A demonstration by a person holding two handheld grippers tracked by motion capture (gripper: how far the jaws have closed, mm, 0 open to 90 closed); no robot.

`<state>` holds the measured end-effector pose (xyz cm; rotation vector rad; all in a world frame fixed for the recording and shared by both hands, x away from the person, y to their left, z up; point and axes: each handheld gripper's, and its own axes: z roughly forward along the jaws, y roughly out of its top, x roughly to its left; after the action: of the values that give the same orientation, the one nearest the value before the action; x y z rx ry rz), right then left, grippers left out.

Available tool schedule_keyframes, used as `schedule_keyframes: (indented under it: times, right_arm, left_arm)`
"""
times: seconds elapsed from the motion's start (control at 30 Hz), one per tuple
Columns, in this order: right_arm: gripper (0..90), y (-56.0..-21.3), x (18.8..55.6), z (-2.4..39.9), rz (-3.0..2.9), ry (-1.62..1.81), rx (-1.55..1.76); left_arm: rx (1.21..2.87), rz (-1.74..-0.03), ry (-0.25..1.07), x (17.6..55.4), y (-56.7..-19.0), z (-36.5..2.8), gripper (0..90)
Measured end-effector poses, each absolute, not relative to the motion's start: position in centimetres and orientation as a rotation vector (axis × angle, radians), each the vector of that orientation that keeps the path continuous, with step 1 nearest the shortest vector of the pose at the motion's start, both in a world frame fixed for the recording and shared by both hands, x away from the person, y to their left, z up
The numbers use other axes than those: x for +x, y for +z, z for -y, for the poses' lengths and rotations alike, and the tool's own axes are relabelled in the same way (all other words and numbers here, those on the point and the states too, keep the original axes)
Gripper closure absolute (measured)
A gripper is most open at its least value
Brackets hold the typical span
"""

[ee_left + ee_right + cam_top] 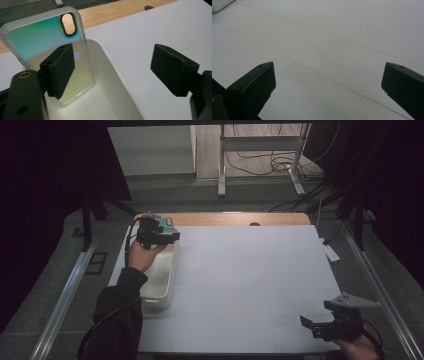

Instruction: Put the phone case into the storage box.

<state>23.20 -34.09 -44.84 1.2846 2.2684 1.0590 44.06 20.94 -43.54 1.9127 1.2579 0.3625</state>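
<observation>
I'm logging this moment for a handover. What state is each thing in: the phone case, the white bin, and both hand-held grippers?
Phone case: upright, tilted, lower end inside the bin, leaning by one jaw, not clamped.
White bin: on the table, open-topped, holding the case.
Left hand-held gripper: open, above the bin.
Right hand-held gripper: open, holding nothing, over bare table.

- Phone case (47, 37): iridescent, teal shading to pale yellow-green, with a frosted clear rim and a black-edged camera slot.
- Tray (110, 82): plain white.
- Table (250, 270): pale grey-white sheet crossed by thin lines; a light wood strip showed along its far edge.
- Left gripper (113, 72) and right gripper (328, 87): matt black jaws.
- Sleeve (117, 310): black.
</observation>
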Motion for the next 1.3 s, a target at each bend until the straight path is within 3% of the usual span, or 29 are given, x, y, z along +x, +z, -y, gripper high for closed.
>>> schedule_keyframes:
  times: [0.37, 1.3]
  right_arm:
    - [0.0, -44.8, 23.2, 34.1, -2.271, 1.058, 1.284]
    - [0.0, -44.9, 23.2, 33.9, -2.257, 1.02, 1.301]
  left_arm:
    - [1.905, -1.265, 0.348, 43.5, -43.6, -21.1, 5.9]
    - [1.951, -1.167, 0.38, 41.0, -43.4, -21.0, 0.0]
